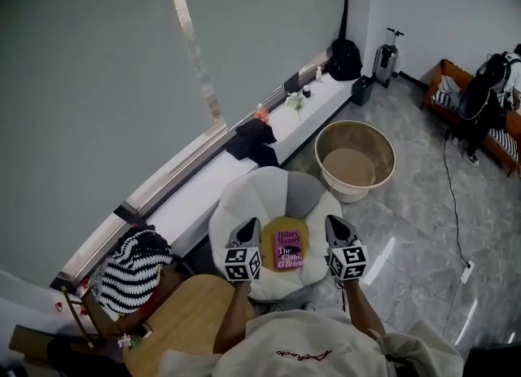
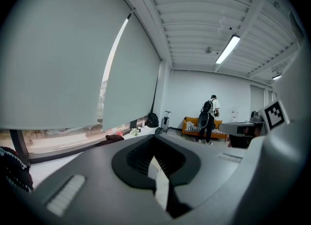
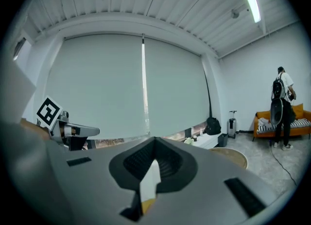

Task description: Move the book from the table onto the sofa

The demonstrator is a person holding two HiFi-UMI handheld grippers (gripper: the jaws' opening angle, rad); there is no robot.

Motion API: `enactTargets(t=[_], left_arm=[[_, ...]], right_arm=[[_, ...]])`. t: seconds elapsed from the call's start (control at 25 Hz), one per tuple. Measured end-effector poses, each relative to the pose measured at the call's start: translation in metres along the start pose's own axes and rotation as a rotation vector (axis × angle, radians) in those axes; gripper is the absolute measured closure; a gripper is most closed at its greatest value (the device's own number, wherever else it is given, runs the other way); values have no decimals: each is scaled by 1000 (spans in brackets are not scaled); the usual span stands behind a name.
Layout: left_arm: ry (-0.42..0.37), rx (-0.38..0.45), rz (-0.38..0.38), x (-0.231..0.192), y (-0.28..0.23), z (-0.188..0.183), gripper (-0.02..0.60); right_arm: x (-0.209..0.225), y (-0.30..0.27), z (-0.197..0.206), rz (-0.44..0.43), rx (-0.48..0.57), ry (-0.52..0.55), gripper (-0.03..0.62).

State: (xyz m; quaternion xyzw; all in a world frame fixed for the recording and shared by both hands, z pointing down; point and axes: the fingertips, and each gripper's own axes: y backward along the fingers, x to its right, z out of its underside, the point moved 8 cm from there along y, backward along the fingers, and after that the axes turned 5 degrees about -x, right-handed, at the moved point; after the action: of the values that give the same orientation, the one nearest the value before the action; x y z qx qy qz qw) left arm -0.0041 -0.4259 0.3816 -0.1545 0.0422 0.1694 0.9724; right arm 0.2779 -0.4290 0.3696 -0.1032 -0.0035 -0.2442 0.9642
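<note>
Book (image 1: 286, 247) lies flat on the white sofa (image 1: 244, 196), seen between the left gripper (image 1: 249, 227) and right gripper (image 1: 336, 225), whose fingers are clenched empty; likely a light, stiff paperback, best pinched by its side edges

Book (image 1: 287, 247) on sofa (image 1: 244, 196); tub (image 1: 356, 191) beyond, table (image 1: 191, 314) nearer left.

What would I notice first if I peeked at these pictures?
The bright purple and yellow book jumps out: it lies on the round white and grey sofa, in the middle of the head view. The left gripper and the right gripper flank it without touching, jaws shut, each with a black-and-white marker cube. Just beyond the sofa a big round tub stands on the shiny grey floor.
</note>
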Motion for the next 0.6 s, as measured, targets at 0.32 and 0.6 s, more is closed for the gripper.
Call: enactTargets(t=[0.32, 0.6], left_arm=[[0, -2, -5, -6, 5, 0, 574], [-16, -12, 2, -4, 6, 2, 574]], right_arm=[[-10, -5, -5, -5, 8, 5, 588], [-19, -11, -5, -26, 5, 5, 588]])
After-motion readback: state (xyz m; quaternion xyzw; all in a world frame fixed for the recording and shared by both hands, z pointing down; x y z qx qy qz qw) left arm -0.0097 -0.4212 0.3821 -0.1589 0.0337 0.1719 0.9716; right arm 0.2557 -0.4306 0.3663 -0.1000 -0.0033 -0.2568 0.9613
